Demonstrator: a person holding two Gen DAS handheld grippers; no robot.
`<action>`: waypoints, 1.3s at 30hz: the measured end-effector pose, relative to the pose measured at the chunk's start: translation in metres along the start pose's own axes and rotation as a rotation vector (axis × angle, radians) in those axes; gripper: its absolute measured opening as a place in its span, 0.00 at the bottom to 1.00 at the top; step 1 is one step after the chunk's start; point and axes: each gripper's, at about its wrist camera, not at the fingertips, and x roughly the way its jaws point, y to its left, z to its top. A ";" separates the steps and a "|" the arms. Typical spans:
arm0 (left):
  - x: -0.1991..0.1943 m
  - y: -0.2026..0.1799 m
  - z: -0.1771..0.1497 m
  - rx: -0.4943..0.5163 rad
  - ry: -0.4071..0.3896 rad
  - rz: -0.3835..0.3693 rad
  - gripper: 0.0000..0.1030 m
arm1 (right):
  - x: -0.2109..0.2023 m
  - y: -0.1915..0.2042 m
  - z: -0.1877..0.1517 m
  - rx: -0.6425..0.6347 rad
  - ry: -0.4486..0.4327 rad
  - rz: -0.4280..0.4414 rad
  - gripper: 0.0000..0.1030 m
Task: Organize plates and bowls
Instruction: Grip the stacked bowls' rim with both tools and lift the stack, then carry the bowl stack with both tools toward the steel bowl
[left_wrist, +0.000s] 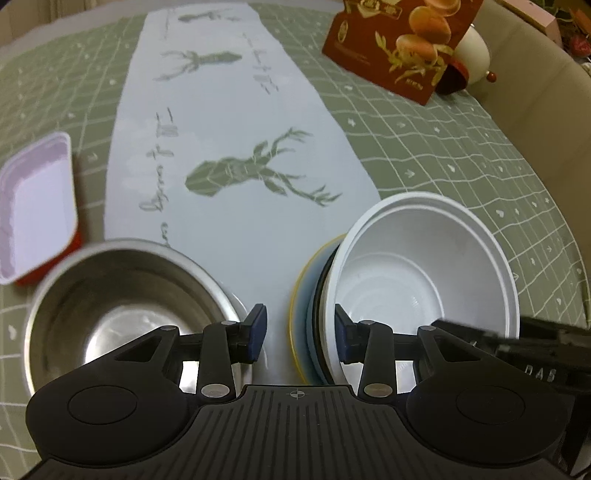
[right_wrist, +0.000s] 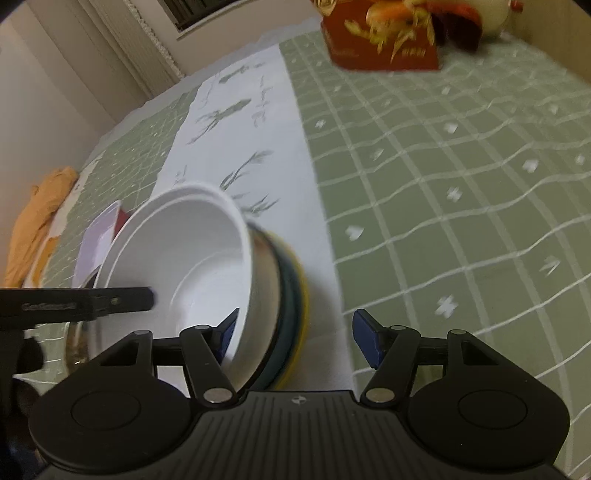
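A stack of dishes stands on the white table runner: white bowls (left_wrist: 428, 273) nested on top, over dark and yellow-rimmed plates (left_wrist: 301, 306). The stack also shows in the right wrist view (right_wrist: 184, 251), with the yellow-rimmed plates (right_wrist: 295, 295) under it. A steel bowl (left_wrist: 122, 314) sits to the left of the stack. My left gripper (left_wrist: 299, 332) is open, its jaws spanning the stack's left rim, the right finger inside the white bowl. My right gripper (right_wrist: 291, 339) is open, its jaws spanning the stack's right rim.
A shallow white tray with a red underside (left_wrist: 37, 206) lies at the left. A red printed box (left_wrist: 399, 44) and a white pot (left_wrist: 474, 51) stand at the far right. The green checked cloth (right_wrist: 461, 184) covers the table. An orange cloth (right_wrist: 37, 221) lies beyond the table's left edge.
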 end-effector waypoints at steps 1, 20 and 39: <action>0.002 0.001 -0.001 -0.006 0.007 -0.010 0.38 | 0.004 0.000 -0.001 0.010 0.015 0.016 0.62; 0.020 -0.013 -0.008 -0.029 0.022 0.008 0.39 | 0.034 0.004 -0.006 0.099 0.045 0.096 0.57; -0.005 0.000 -0.045 -0.128 0.081 0.002 0.38 | 0.028 0.018 -0.012 0.085 0.083 0.129 0.58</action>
